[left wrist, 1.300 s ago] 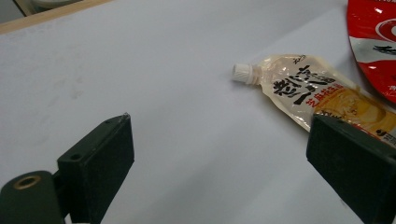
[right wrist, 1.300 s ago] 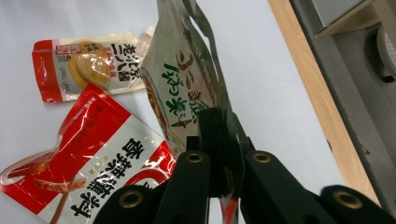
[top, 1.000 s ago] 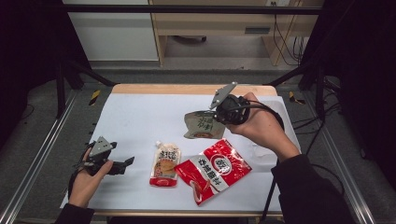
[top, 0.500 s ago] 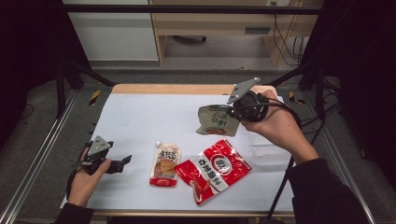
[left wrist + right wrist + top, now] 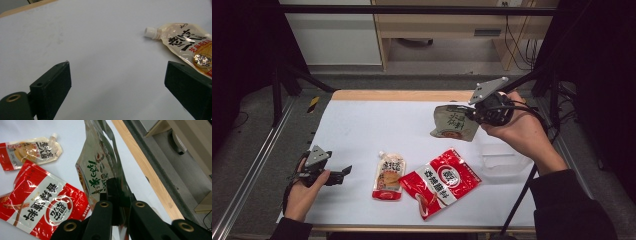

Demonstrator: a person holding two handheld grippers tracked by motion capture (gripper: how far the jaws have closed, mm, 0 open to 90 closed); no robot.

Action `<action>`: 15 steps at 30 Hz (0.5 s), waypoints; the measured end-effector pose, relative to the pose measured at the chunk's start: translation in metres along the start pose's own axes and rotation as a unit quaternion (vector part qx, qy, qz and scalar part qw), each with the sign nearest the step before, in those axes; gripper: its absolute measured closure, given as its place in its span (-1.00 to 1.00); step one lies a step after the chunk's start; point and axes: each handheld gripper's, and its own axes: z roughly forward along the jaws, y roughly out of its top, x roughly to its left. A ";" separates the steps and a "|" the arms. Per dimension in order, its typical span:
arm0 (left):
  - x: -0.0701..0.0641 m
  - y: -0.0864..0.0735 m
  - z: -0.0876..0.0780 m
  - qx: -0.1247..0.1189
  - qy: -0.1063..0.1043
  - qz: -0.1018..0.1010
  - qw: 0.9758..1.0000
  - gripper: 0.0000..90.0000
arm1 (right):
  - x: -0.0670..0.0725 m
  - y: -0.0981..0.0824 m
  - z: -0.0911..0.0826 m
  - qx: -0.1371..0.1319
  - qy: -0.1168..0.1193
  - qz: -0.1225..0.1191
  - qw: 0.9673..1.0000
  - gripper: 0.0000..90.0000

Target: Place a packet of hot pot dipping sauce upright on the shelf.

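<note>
My right gripper (image 5: 471, 114) is shut on the edge of a grey-green pouch (image 5: 453, 122), which hangs in the air above the right part of the white table (image 5: 377, 125). In the right gripper view the pouch (image 5: 100, 167) stands pinched between the black jaws. Below lie a red sauce packet (image 5: 440, 181) (image 5: 41, 205) and a beige spouted pouch (image 5: 389, 176) (image 5: 32, 151) (image 5: 187, 47). My left gripper (image 5: 343, 172) rests open on the table at the left, its jaws wide apart with nothing between them.
A clear plastic container (image 5: 504, 157) stands on the table under the right forearm. The table's wooden far edge (image 5: 402, 95) runs along the back. Metal rails flank both sides, and a wooden cabinet (image 5: 447, 25) stands beyond.
The right gripper has carried the grey-green pouch up and to the right, away from the table's middle. The left gripper has stayed where it was.
</note>
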 end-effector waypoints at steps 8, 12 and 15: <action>0.000 0.000 0.000 0.000 0.001 0.001 1.000 -0.85 | -0.006 -0.011 -0.015 0.003 -0.011 0.007 1.000 1.00; 0.000 0.000 0.000 0.001 0.002 0.001 1.000 -0.85 | -0.010 -0.021 -0.022 0.006 -0.018 0.015 1.000 1.00; 0.000 0.000 0.000 0.002 0.002 0.002 1.000 -0.85 | -0.013 -0.032 -0.026 0.012 -0.020 0.022 0.999 1.00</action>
